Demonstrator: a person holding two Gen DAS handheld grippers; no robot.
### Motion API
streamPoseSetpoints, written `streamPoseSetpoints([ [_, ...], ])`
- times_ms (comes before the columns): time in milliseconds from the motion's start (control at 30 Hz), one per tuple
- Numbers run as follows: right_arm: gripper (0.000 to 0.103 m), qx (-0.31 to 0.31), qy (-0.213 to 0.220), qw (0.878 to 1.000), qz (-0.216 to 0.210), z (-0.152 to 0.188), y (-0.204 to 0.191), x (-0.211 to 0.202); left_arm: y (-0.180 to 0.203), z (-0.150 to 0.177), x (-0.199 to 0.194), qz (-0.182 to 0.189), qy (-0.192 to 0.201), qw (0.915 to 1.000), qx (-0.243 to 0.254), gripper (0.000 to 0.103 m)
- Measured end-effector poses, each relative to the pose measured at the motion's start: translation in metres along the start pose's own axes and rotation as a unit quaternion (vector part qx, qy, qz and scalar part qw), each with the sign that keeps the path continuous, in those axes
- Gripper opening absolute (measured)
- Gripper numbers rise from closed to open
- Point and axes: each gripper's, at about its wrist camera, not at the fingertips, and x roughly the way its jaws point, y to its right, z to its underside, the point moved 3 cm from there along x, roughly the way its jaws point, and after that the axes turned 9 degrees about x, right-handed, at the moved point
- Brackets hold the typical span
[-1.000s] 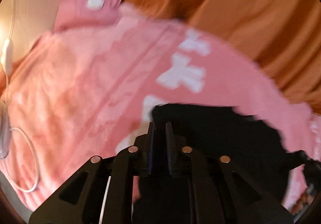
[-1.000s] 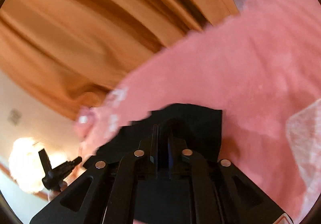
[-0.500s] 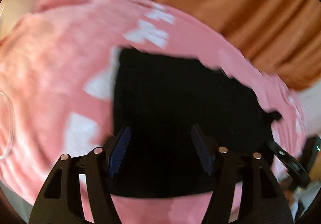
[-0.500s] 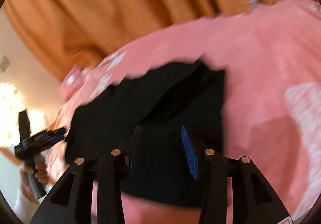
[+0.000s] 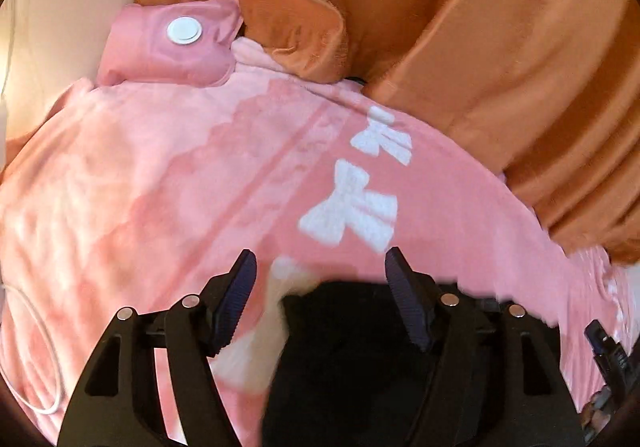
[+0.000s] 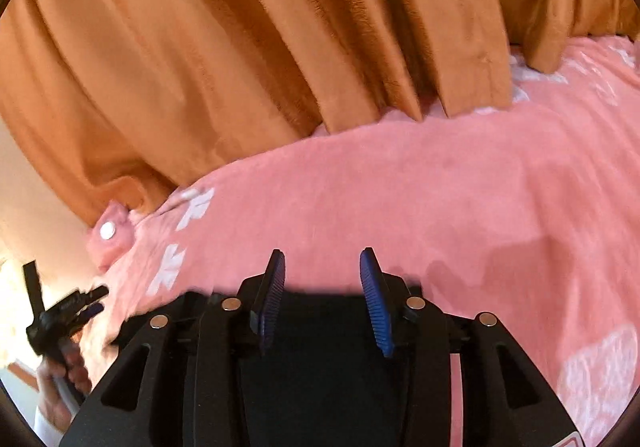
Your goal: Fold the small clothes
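- The left tool (image 5: 320,271) has its dark blue ribbed pads spread wide apart, with nothing between them.
- The right tool (image 6: 322,267) is likewise parted, its blue pads empty.
- The small black fabric garment (image 5: 360,347) lies flat on the pink fleece blanket with white bow prints (image 5: 180,187), directly below both tools; in the right wrist view the garment (image 6: 320,367) fills the space under the fingers.
- A pink pouch with a round white cap (image 5: 172,43) rests at the blanket's far edge, against the orange pleated curtain (image 5: 460,27).
- A thin white cable (image 5: 44,367) loops over the blanket's left side.
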Motion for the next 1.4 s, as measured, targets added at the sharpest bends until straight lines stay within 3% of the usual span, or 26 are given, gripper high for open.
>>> streamPoseSetpoints([
  [33, 0.056, -0.007, -0.001, 1.0, 0.007, 0.014, 0.006, -0.004, -0.001, 0.014, -0.005, -0.002, -0.004, 0.9998, 0.019, 0.072],
  [100, 0.058, -0.012, -0.013, 0.999, 0.035, 0.039, 0.019, 0.0, -0.001, 0.032, -0.002, -0.012, -0.012, 0.999, 0.041, 0.077],
  [200, 0.058, 0.01, -0.043, 0.998, 0.051, 0.039, 0.025, 0.023, 0.012, 0.039, 0.026, -0.007, -0.042, 0.9977, 0.052, 0.077],
  [267, 0.058, 0.019, -0.04, 0.998, 0.05, 0.028, 0.021, 0.036, 0.018, 0.038, 0.041, 0.004, -0.053, 0.9979, 0.037, 0.076],
  [367, 0.058, -0.006, -0.044, 0.997, 0.069, 0.019, 0.013, 0.053, 0.026, 0.034, 0.057, 0.025, -0.069, 0.9969, 0.03, 0.052],
  [400, 0.057, -0.013, -0.054, 0.996, 0.073, 0.018, 0.011, 0.062, 0.029, 0.033, 0.063, 0.02, -0.079, 0.996, 0.038, 0.033],
  [433, 0.04, -0.014, -0.067, 0.995, 0.068, 0.018, 0.009, 0.068, 0.03, 0.033, 0.065, 0.013, -0.081, 0.9956, 0.046, 0.021],
  [467, 0.006, -0.015, -0.073, 0.995, 0.064, 0.018, 0.007, 0.07, 0.031, 0.03, 0.065, 0.007, -0.082, 0.9952, 0.052, 0.014],
  [567, 0.007, -0.002, -0.028, 1.0, 0.008, 0.008, -0.005, 0.034, 0.023, 0.027, 0.034, 0.03, -0.053, 0.9976, 0.034, 0.013],
  [633, 0.007, -0.008, 0.005, 1.0, 0.0, 0.006, -0.003, 0.014, 0.014, 0.028, 0.027, 0.024, -0.044, 0.9983, 0.03, 0.013],
  [667, 0.007, -0.005, -0.002, 1.0, 0.011, 0.007, 0.005, 0.022, 0.009, 0.031, 0.036, 0.017, -0.057, 0.9979, 0.024, 0.013],
  [733, 0.004, 0.024, -0.069, 0.996, 0.056, 0.018, 0.036, 0.064, -0.001, 0.038, 0.06, 0.011, -0.085, 0.9963, 0.001, 0.012],
  [767, 0.004, 0.037, -0.078, 0.995, 0.051, 0.02, 0.043, 0.07, -0.004, 0.038, 0.062, 0.014, -0.08, 0.9966, -0.008, 0.012],
  [867, 0.004, 0.029, -0.029, 0.999, 0.02, 0.007, 0.027, 0.034, 0.003, 0.032, 0.046, 0.014, -0.062, 0.998, 0.004, 0.012],
  [933, 0.004, 0.016, -0.024, 0.999, 0.028, 0.004, 0.026, 0.035, 0.006, 0.033, 0.051, 0.001, -0.07, 0.9974, 0.016, 0.012],
  [1000, 0.004, 0.027, -0.084, 0.994, 0.06, 0.014, 0.043, 0.068, 0.007, 0.038, 0.063, -0.007, -0.082, 0.9963, 0.023, 0.014],
  [1033, 0.004, 0.032, -0.078, 0.995, 0.052, 0.017, 0.044, 0.069, 0.009, 0.04, 0.059, -0.016, -0.074, 0.9965, 0.036, 0.016],
  [1100, 0.007, 0.039, -0.061, 0.996, 0.056, 0.018, 0.039, 0.046, 0.009, 0.042, 0.044, -0.014, -0.068, 0.9969, 0.037, 0.028],
  [1133, 0.016, 0.037, -0.047, 0.997, 0.053, 0.021, 0.035, 0.031, 0.006, 0.046, 0.028, -0.006, -0.066, 0.9973, 0.032, 0.034],
  [1200, 0.038, 0.034, -0.031, 0.998, 0.047, 0.036, 0.034, -0.005, -0.001, 0.058, 0.002, 0.002, -0.054, 0.9983, 0.025, 0.069],
  [1233, 0.056, 0.034, -0.032, 0.998, 0.048, 0.047, 0.038, -0.018, -0.008, 0.071, -0.015, 0.0, -0.05, 0.9985, 0.02, 0.074],
  [1267, 0.062, 0.031, -0.039, 0.997, 0.051, 0.063, 0.043, -0.03, -0.013, 0.083, -0.025, 0.002, -0.052, 0.9986, 0.014, 0.078],
  [1400, 0.062, 0.056, -0.103, 0.992, 0.039, 0.126, 0.057, -0.043, -0.035, 0.147, -0.037, 0.042, -0.099, 0.9929, -0.053, 0.082],
])
